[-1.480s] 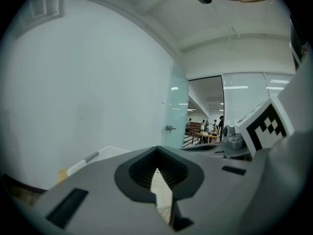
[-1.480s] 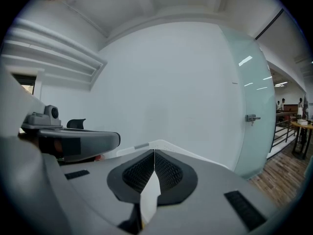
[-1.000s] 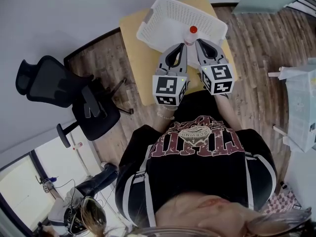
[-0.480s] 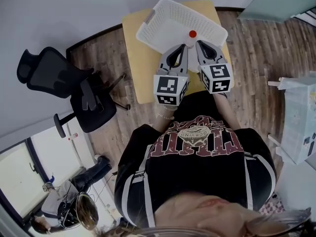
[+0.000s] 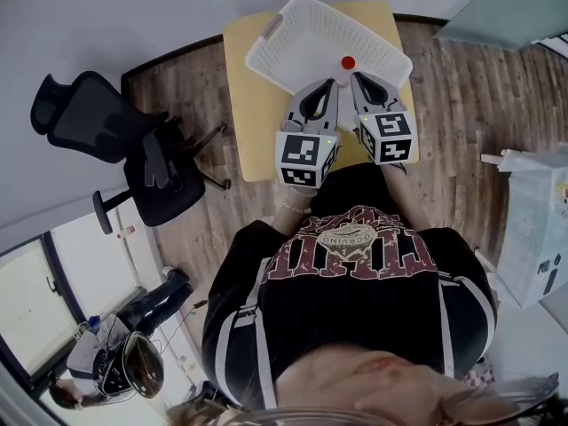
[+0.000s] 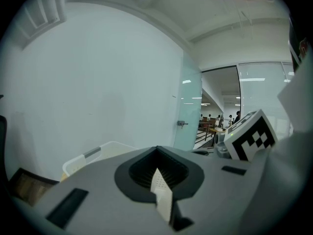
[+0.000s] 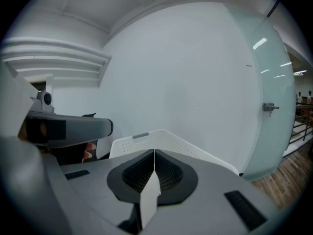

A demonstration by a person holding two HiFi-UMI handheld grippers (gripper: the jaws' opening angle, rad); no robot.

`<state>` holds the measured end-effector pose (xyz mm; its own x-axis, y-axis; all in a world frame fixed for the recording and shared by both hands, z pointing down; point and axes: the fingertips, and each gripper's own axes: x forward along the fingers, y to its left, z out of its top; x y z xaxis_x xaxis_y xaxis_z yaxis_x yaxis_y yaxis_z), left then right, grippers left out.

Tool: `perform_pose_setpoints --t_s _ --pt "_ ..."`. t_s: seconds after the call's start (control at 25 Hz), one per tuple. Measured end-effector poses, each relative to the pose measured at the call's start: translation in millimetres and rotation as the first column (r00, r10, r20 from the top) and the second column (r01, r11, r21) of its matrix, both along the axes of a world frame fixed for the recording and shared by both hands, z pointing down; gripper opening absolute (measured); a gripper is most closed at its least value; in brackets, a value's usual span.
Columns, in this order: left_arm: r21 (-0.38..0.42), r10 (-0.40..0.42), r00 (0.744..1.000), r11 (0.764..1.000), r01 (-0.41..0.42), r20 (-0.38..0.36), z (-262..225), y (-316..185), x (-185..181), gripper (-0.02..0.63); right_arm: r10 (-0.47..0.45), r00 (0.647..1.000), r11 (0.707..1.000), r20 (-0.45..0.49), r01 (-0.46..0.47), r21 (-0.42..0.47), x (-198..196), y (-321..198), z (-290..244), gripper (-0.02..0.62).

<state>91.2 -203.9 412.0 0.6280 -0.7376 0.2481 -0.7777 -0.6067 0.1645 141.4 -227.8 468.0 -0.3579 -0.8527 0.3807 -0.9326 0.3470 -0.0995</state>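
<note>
Yellow wooden table (image 5: 241, 105) at 12 o'clock. We see left gripper (image 6: 157, 172) and right gripper (image 7: 154, 154) jaws together, empty. Only head view shows red round cap (image 5: 348, 63) at white perforated plastic basket (image 5: 306, 29) edge.

Head camera: high over the person, facing steeply down on the yellow table (image 5: 253, 105) and white basket (image 5: 311, 34). Cameras on the left gripper (image 5: 331, 84) and right gripper (image 5: 353, 78): close behind each one's jaws, facing level toward a white wall (image 6: 98, 82). All three views share the basket rim; each gripper view catches the other gripper at its edge.
</note>
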Motion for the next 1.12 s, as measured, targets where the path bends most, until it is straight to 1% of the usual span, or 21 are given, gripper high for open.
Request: perform_pose_setpoints --t_s 0.36,0.72,0.92,0.96,1.08,1.12 --pt "-0.005 -0.026 1.0 1.0 0.026 0.007 2 -7 -6 0.046 -0.041 0.999 0.999 -0.001 0.041 -0.013 -5 -14 11 0.018" --pt "-0.006 -0.055 0.998 0.998 0.055 0.006 3 -16 -22 0.046 -0.053 0.999 0.998 -0.01 0.053 -0.039 -11 -26 23 0.02" --pt "-0.009 -0.061 0.998 0.998 0.061 0.003 4 -21 -28 0.046 -0.041 0.999 0.998 -0.026 0.039 -0.05 -12 -33 29 0.022" --pt "-0.01 -0.062 0.998 0.998 0.062 0.003 5 -21 -29 0.046 -0.04 0.999 0.998 -0.029 0.038 -0.055 -12 -34 31 0.026" --pt "-0.013 -0.064 0.998 0.998 0.064 0.0 6 -22 -32 0.046 -0.046 0.998 0.996 -0.041 0.043 -0.077 -14 -35 36 0.077" --pt "-0.014 -0.065 0.998 0.998 0.065 -0.001 6 -22 -33 0.046 -0.047 0.998 0.996 -0.045 0.043 -0.081 -15 -36 38 0.081"
